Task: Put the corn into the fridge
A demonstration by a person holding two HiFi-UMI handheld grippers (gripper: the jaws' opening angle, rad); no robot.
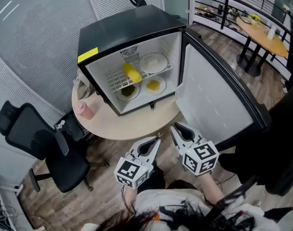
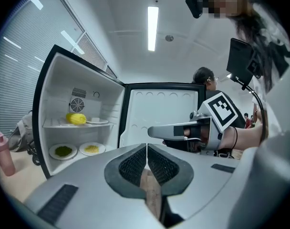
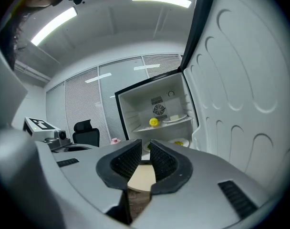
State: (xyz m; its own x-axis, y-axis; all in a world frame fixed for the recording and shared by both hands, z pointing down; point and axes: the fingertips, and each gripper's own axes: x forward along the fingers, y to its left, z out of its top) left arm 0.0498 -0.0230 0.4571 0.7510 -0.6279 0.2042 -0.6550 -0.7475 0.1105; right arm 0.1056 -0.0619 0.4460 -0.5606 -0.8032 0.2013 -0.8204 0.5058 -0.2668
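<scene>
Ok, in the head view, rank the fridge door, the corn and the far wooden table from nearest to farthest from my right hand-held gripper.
1. Fridge door, swung open just right of the right hand-held gripper.
2. Corn, inside the fridge, ahead and left.
3. Wooden table, far off at upper right.

Low in the centre of the head view, the left gripper (image 1: 157,139) points up-frame, its jaws pressed together and empty. Just right of it, the right gripper (image 1: 176,129) has a narrow, empty gap between its jaws.
</scene>
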